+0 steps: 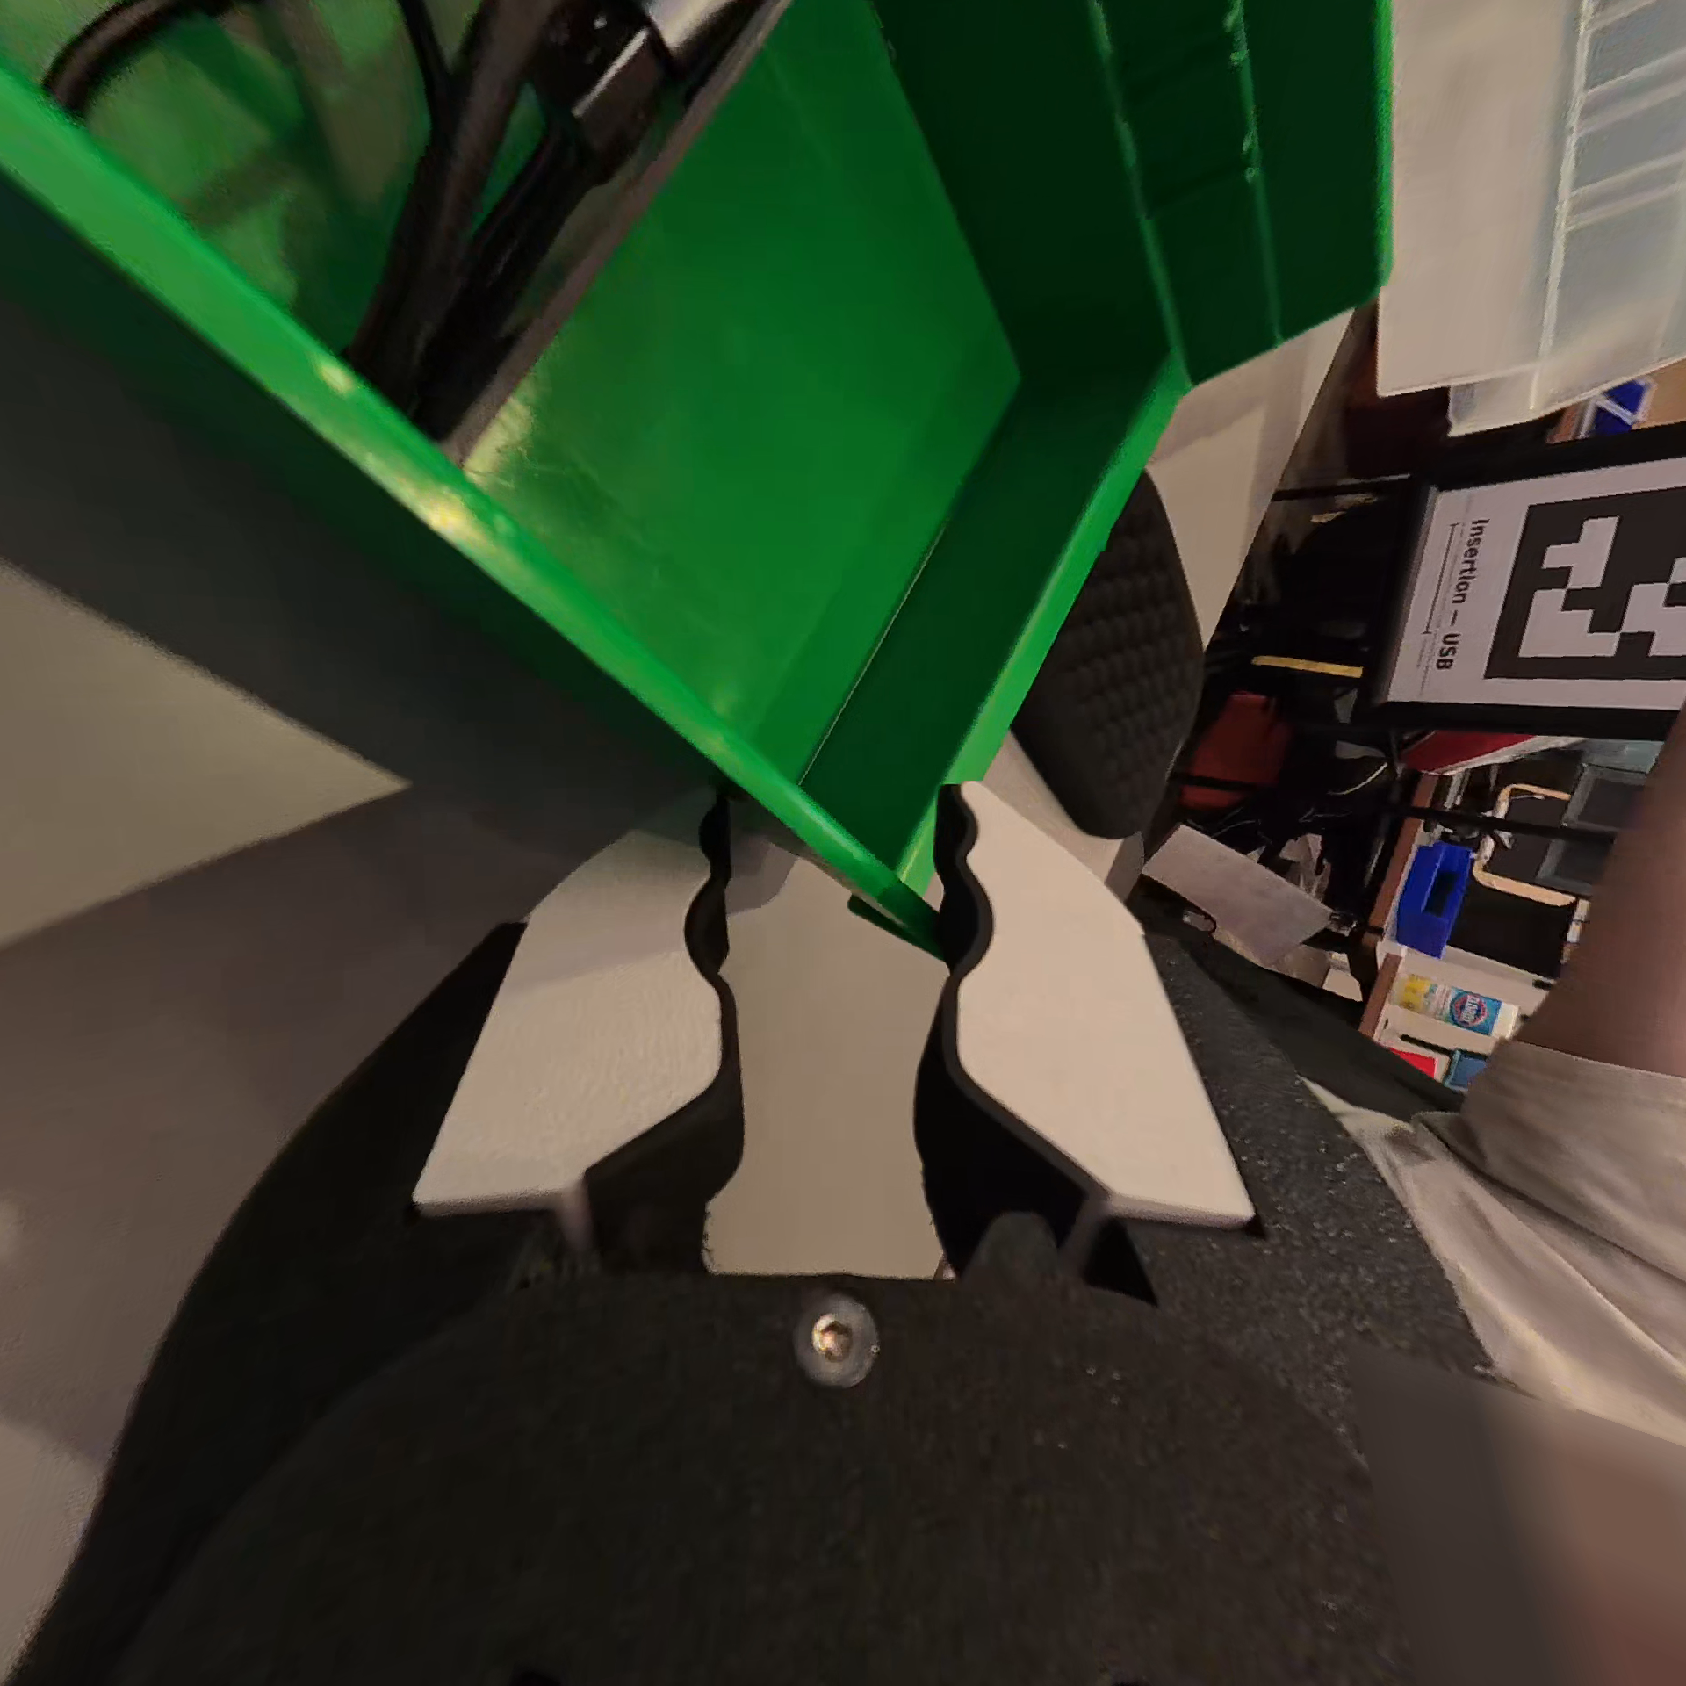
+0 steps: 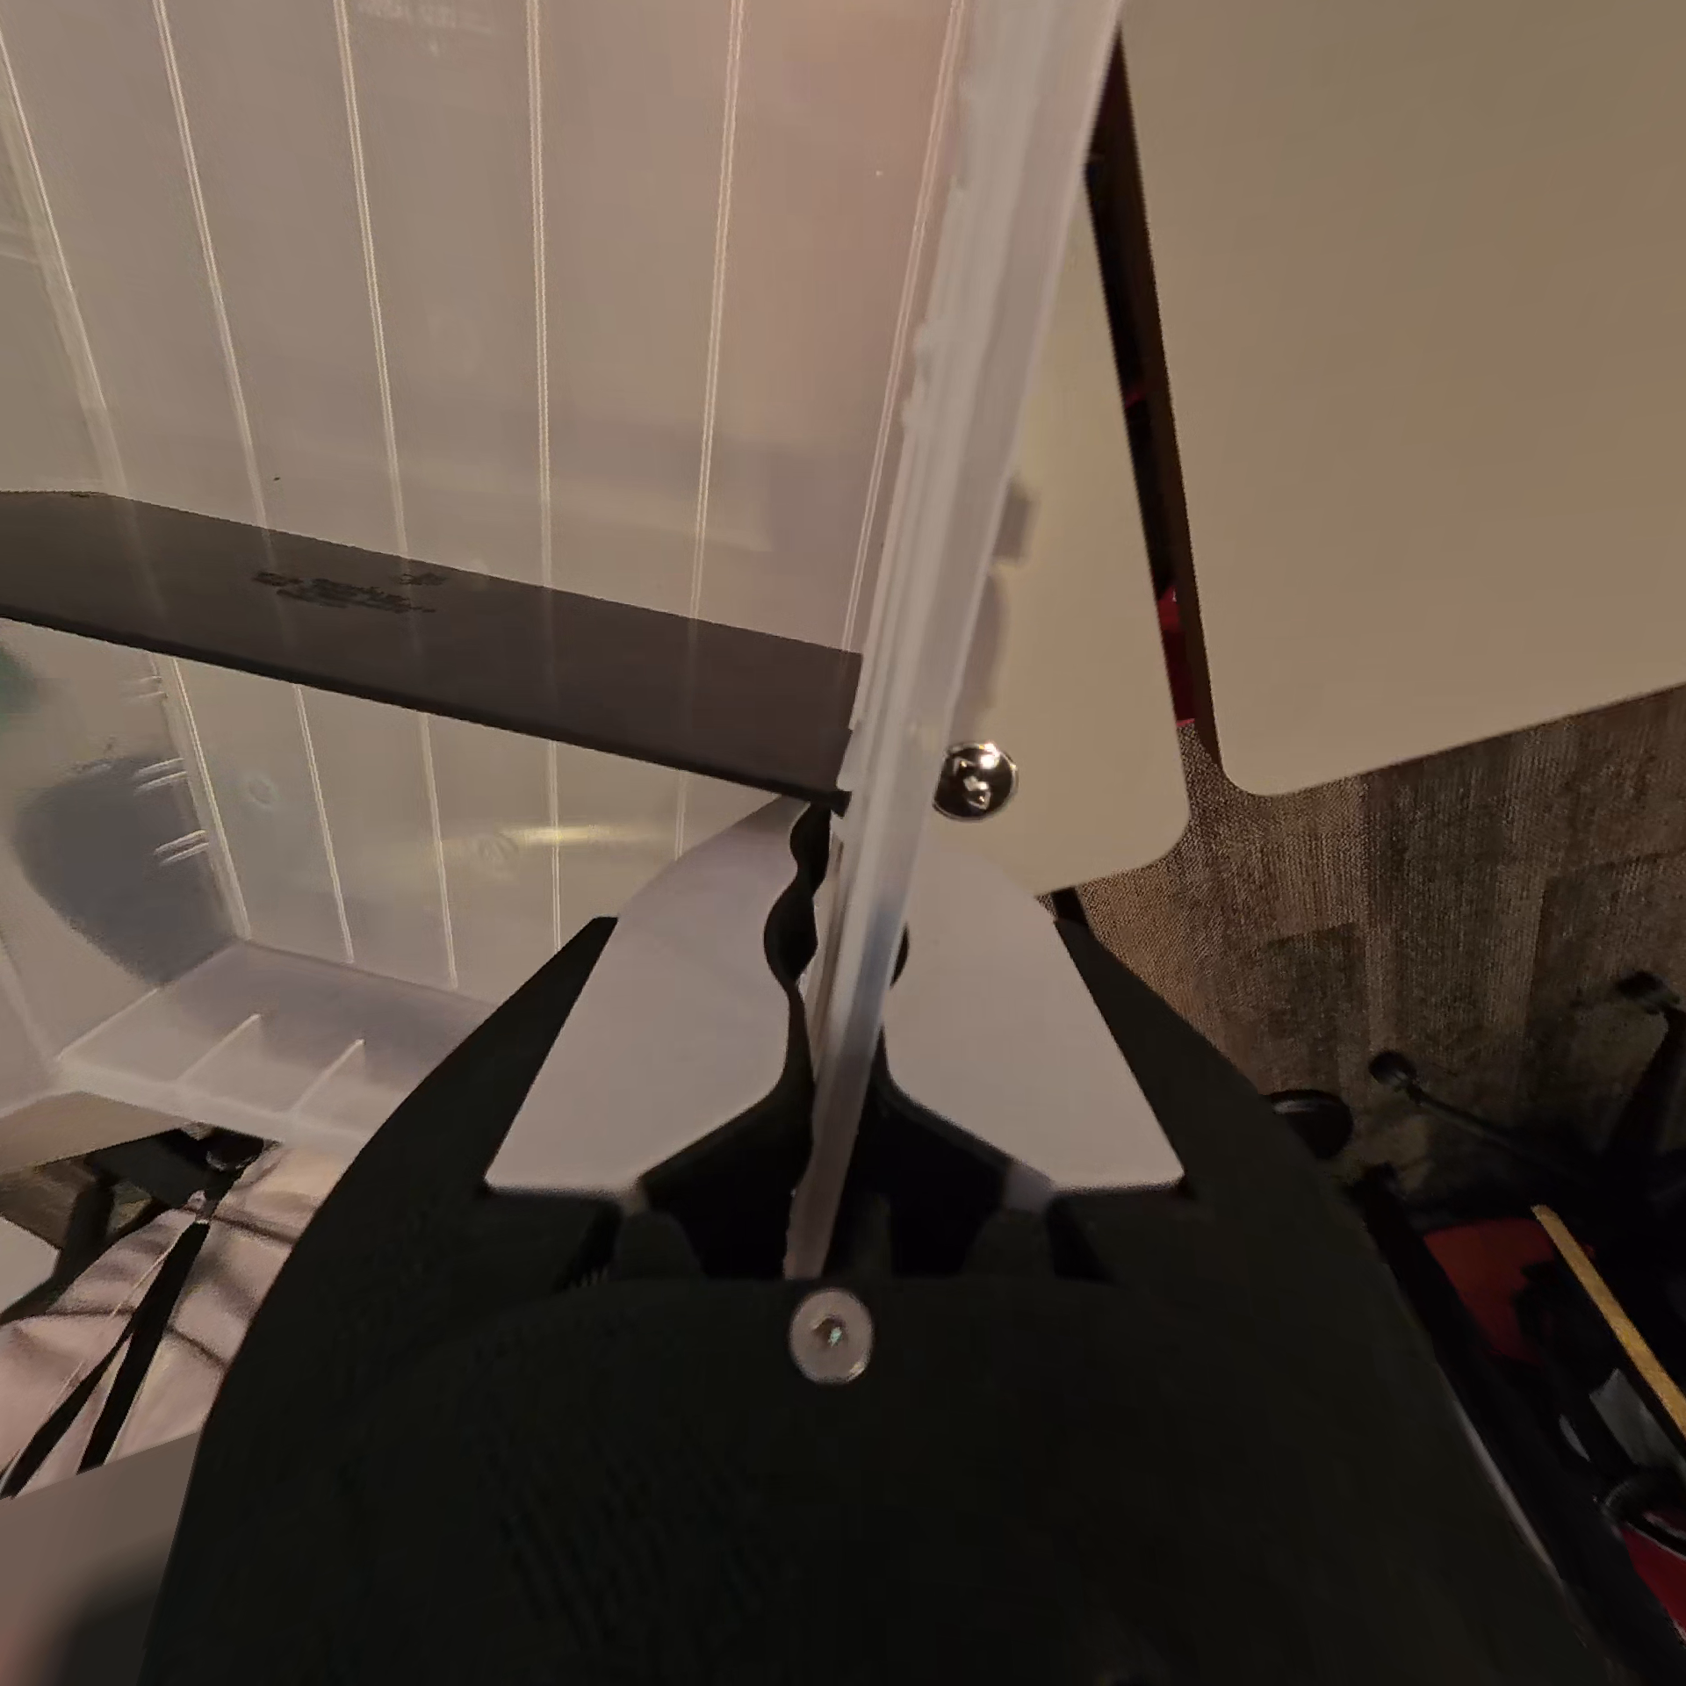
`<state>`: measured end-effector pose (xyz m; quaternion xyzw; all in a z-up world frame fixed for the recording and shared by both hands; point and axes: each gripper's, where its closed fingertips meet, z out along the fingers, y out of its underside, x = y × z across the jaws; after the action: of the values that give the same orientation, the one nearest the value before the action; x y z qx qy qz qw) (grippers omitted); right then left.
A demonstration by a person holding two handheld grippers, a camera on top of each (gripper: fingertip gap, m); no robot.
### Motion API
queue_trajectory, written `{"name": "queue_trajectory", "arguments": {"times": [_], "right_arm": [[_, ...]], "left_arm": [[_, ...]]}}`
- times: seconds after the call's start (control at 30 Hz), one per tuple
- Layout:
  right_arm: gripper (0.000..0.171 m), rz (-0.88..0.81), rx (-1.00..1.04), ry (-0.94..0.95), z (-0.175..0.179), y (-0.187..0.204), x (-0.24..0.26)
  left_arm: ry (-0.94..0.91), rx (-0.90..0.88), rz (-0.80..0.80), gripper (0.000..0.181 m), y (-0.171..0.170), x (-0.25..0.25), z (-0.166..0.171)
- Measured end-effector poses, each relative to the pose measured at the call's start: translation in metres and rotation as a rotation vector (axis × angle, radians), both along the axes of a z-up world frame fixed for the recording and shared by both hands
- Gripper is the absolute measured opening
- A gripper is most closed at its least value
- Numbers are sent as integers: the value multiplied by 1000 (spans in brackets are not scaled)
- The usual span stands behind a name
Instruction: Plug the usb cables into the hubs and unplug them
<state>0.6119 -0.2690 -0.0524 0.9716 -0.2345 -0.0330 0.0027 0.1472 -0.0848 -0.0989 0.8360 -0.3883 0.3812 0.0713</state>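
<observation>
The left claw (image 1: 835, 876) is spread around the corner of a green bin (image 1: 748, 511). The right claw (image 2: 844, 912) pinches the rim of a clear box (image 2: 456, 365).

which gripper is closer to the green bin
Left. The left gripper has the green bin corner between its jaws; the right gripper grips a clear container's rim instead.

Left claw (image 1: 835, 876): black textured body, pale grey finger plates with wavy black inner pads, silver screw at base. Right claw (image 2: 844, 912): same build. Person wears light beige garment (image 1: 1569, 1213).
</observation>
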Motion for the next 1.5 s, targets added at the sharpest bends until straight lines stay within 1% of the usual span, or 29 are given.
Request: {"name": "queue_trajectory", "arguments": {"times": [0.07,0.13,0.23,0.33,0.5,0.57,0.7,0.77,0.9,0.97,1.07,1.17,1.33,1.5], "right_arm": [[6,28,-1,-4,-6,11,-6],[6,61,-5,-13,-10,23,-14],[6,113,6,-17,-17,45,-31],[6,175,37,-2,-25,74,-57],[5,302,78,45,-45,117,-115],[6,367,72,56,-53,127,-138],[5,482,44,58,-67,140,-174],[5,521,60,70,-71,147,-190],[5,524,74,102,-77,158,-208],[5,511,82,97,-78,164,-209],[5,478,99,88,-80,173,-207],[5,443,122,65,-87,181,-199],[5,445,113,72,-87,186,-194],[6,435,103,73,-87,196,-181]], "left_arm": [[23,17,21,38,10,-14,1],[44,52,71,31,27,-34,4],[33,90,215,21,64,-68,9],[23,109,347,18,96,-108,10],[60,171,515,19,127,-189,11],[71,177,542,18,125,-222,11],[71,117,729,20,120,-292,12],[86,68,810,20,106,-324,13],[138,0,812,17,63,-363,14],[168,3,822,16,52,-376,13],[179,43,822,15,54,-386,13],[176,56,796,15,54,-386,13],[249,136,704,12,52,-386,11],[231,141,703,12,50,-386,11]]}}
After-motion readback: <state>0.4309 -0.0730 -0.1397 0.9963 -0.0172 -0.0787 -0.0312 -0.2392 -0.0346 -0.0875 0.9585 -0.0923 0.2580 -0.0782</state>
